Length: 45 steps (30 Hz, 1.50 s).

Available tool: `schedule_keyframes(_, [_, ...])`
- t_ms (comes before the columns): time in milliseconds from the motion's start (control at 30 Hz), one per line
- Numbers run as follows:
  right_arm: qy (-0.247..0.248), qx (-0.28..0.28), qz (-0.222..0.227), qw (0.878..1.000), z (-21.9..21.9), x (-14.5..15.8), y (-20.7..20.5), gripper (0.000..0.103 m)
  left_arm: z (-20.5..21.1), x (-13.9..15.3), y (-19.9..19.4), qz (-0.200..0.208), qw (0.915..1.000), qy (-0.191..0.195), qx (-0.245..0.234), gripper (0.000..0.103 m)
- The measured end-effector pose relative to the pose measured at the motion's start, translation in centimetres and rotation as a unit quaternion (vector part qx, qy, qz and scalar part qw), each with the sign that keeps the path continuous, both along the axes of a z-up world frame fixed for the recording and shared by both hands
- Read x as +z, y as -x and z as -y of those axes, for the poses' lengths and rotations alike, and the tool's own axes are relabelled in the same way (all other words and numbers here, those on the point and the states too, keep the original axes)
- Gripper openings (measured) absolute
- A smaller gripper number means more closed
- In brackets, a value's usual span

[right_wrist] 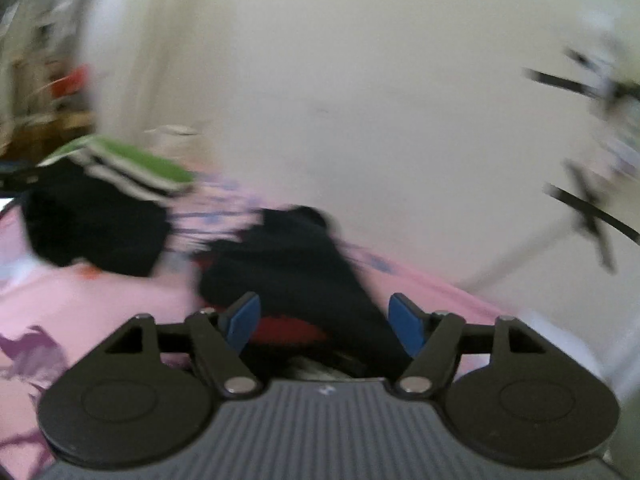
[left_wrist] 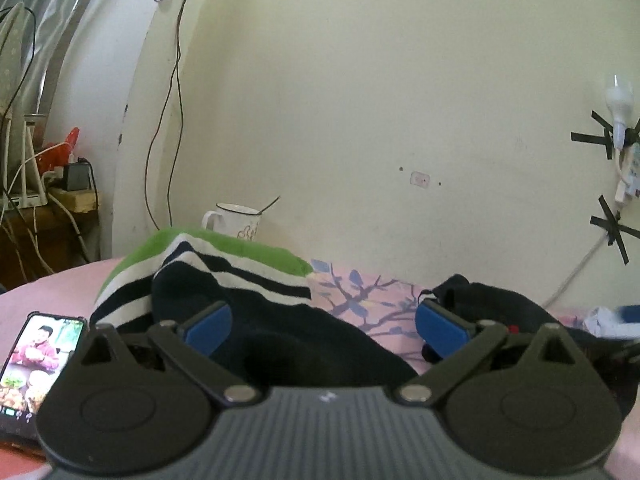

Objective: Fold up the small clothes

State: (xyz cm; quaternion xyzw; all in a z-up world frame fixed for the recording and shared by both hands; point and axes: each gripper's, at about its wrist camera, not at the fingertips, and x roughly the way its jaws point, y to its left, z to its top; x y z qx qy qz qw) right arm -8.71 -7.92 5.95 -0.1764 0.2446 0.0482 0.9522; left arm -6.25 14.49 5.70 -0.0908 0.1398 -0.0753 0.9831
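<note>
Currently both tools stand wide open, holding nothing: the left tool (left_wrist: 322,326) over the striped garment (left_wrist: 224,276), the right tool (right_wrist: 324,322) over the dark garment (right_wrist: 292,256), both on the pink bed (right_wrist: 100,300).

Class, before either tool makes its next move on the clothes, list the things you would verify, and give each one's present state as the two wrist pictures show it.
1. Left tool open, nothing pinched: ok.
2. Right tool open: ok; a dark garment lies between its pads, no clamp seen.
3. Striped garment lying flat for folding: not ok, it is bunched.
4. Phone clear of the cloth: ok, it lies apart beside the pile.
5. Mug clear of the cloth: cannot tell, it stands right behind the pile.
6. Right wrist view sharp enough to aim: not ok, blurred.
</note>
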Motion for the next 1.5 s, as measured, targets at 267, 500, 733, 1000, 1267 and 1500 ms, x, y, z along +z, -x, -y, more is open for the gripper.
schedule_keyframes(267, [-0.055,-0.037,0.001,0.998,2.7,-0.4,-3.6,0.003,0.6,1.4,0.7,0.022,0.9990,-0.040,0.002,0.102])
schedule_keyframes(500, [-0.104,-0.173,0.147,0.968,14.3,8.8,9.6,0.000,6.5,4.2,-2.6,0.086,0.9847,-0.144,-0.047,0.100])
schedule_keyframes(733, [-0.116,-0.280,0.174,0.937,20.4,9.1,20.1,0.049,14.5,5.5,-6.1,0.105,0.9555,-0.241,-0.133,0.095])
schedule_keyframes(1000, [-0.273,-0.192,0.094,0.938,21.2,5.2,12.4,0.093,13.6,5.6,-13.5,-0.040,0.9702,-0.195,-0.138,0.097])
schedule_keyframes(1267, [-0.378,-0.190,0.013,0.906,23.0,1.6,5.2,0.097,19.2,4.2,-22.4,-0.056,0.9410,-0.281,-0.181,0.102])
schedule_keyframes(1500, [-0.372,-0.193,0.000,0.908,24.0,1.8,1.9,0.097,24.8,-0.2,-29.0,-0.114,0.9006,-0.306,-0.287,0.095])
